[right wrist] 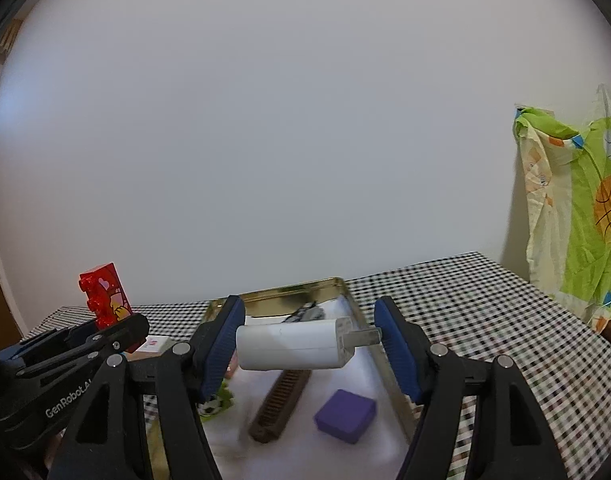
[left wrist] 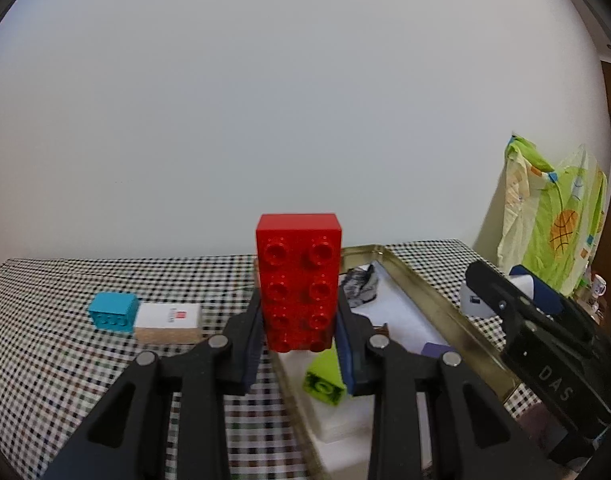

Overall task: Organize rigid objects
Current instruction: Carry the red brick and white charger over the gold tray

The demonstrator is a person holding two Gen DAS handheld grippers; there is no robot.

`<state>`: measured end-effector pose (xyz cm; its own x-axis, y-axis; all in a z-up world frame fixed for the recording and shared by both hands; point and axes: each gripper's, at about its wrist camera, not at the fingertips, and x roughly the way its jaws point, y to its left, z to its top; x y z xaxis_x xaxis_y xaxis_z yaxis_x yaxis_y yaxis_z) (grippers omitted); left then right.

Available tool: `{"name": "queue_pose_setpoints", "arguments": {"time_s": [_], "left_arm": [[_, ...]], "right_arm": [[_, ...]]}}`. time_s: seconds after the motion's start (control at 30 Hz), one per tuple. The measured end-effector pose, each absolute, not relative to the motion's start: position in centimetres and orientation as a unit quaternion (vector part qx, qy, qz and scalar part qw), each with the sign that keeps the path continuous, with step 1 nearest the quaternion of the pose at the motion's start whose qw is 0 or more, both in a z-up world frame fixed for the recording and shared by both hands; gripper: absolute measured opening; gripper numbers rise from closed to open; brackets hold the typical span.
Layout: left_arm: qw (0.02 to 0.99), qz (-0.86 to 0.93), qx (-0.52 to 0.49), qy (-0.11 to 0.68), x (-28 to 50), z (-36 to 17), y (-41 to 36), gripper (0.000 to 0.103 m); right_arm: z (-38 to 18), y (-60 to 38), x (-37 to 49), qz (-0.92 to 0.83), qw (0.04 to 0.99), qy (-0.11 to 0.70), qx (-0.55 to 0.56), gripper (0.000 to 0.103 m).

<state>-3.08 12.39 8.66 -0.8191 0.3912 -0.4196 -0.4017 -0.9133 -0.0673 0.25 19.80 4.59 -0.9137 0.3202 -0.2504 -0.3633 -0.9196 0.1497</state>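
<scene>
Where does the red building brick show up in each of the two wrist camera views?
Left wrist view: the red brick stands centre frame, studs toward the camera, clamped in the left gripper.
Right wrist view: the same brick appears far left, raised above the checked cloth.
Shared landmark: the gold-rimmed tray.

Soft, even indoor light, no glare; fisheye bends the edges into dark corners, and the checkered tablecloth blurs close up.

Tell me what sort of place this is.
Probably a room in a home: a checkered tablecloth covers the table, a cartoon-print cloth hangs by the plain wall, and a mug stands at the far right.
</scene>
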Motion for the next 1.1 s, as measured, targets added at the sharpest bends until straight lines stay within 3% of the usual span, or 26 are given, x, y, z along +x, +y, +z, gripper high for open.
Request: {"name": "queue_pose_setpoints", "arguments": {"time_s": [0.43,1.1], "left_arm": [[0.216,0.946,-0.242,0.021,-3.3,7.3,16.6,0.030],[0.214,0.941,-0.259,0.048,-4.1,6.0,16.6,0.030]], "right_arm": [[4.2,22.9,0.2,0.966,0.196,0.101,-0.134,0.070],[4.3,24.0,-0.8,0.962,0.194,0.109,-0.159,0.070]]}}
